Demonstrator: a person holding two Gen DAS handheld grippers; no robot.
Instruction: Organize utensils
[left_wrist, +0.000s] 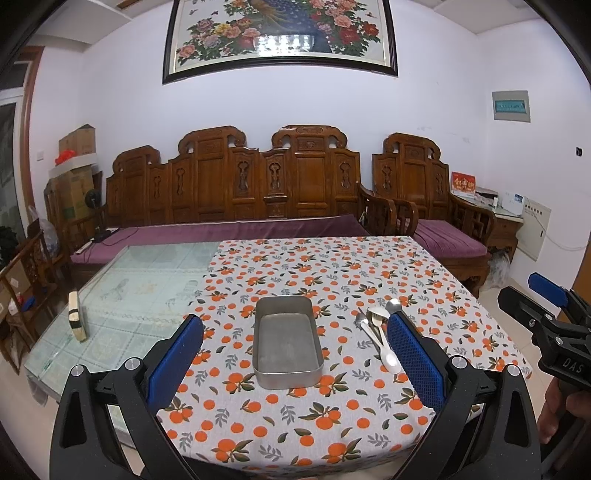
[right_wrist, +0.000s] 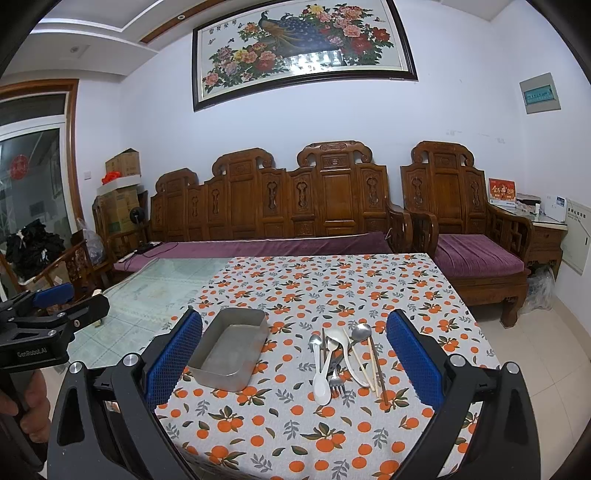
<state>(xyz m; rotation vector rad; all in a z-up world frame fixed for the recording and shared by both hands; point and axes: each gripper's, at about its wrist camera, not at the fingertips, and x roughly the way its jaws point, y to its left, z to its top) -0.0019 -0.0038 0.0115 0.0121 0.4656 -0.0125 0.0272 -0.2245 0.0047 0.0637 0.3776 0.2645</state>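
An empty metal tray (left_wrist: 286, 343) sits on the orange-print tablecloth (left_wrist: 332, 280); it also shows in the right wrist view (right_wrist: 231, 349). To its right lies a pile of utensils (right_wrist: 343, 363): white plastic spoons (right_wrist: 320, 384), metal spoons (right_wrist: 360, 332), a fork (right_wrist: 337, 384) and chopsticks (right_wrist: 373, 363). The pile shows partly behind my left finger in the left wrist view (left_wrist: 376, 332). My left gripper (left_wrist: 295, 363) is open and empty, above the table's near edge facing the tray. My right gripper (right_wrist: 295, 363) is open and empty, facing the utensils.
The left part of the table is bare glass (left_wrist: 140, 295) with a small white and yellow block (left_wrist: 77, 315) on it. A carved wooden sofa (left_wrist: 236, 206) and armchair (left_wrist: 436, 206) stand behind the table. The other gripper shows at each view's edge (left_wrist: 546, 325) (right_wrist: 37, 332).
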